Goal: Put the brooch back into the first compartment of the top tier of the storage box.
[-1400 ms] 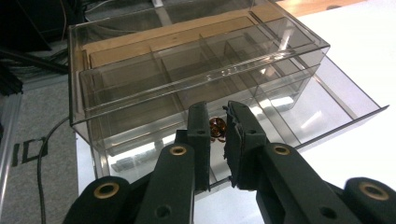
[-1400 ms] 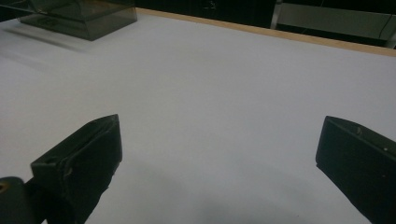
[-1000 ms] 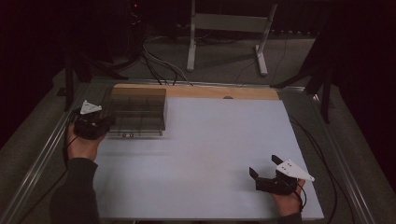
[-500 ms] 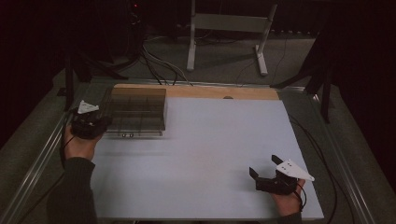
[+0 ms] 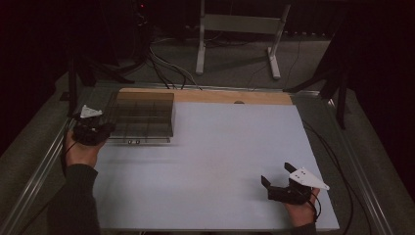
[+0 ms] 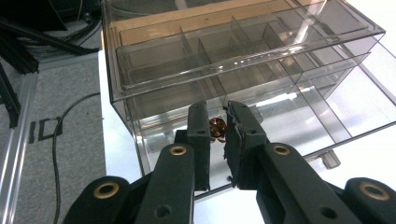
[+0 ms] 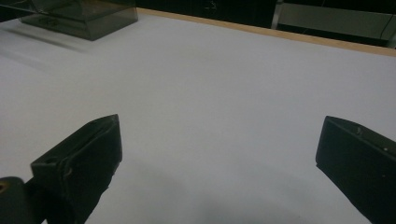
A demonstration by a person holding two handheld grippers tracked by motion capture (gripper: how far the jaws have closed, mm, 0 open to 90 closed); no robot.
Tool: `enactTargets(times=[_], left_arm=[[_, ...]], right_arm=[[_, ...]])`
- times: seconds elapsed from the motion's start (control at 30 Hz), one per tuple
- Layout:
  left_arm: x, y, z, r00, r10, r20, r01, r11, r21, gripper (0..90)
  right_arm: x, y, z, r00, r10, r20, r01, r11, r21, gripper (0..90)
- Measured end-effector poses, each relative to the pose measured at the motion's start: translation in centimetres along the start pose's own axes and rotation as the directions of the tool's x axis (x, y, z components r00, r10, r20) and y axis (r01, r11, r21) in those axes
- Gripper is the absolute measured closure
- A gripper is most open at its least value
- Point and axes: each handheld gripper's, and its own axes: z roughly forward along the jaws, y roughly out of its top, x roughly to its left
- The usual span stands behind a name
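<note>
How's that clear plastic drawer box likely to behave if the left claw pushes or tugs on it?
The clear drawer box looks like stiff, thin-walled plastic, so it probably keeps its shape. Its compartments look nearly bare, so it's likely light and may slide on the smooth white table rather than stay put. The left claw, nearly shut at the box's front, might slip on the glossy surface.

You work in a dim room: the upper part of the frame is nearly black. At top centre a pale metal stand (image 5: 238, 36) rests on the grey floor (image 5: 230, 73), with dark cables (image 5: 164, 61) at upper left. The white surface (image 5: 220, 156) has a wooden far edge (image 5: 230, 96) and metal side rails (image 5: 36, 174).
</note>
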Motion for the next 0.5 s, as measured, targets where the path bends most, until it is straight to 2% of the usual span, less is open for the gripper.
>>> enactTargets(times=[0.3,0.5], left_arm=[[0.07,0.03,0.55,0.9999,-0.011,0.000,0.011,0.9999,0.010,81.1],[0.15,0.01,0.97,1.0000,-0.007,-0.005,0.007,0.9993,0.036,81.1]], right_arm=[[0.04,-0.01,0.01,1.0000,-0.001,-0.001,0.001,1.000,0.002,1.0],[0.05,-0.01,0.04,1.0000,-0.001,-0.002,0.001,1.000,0.005,1.0]])
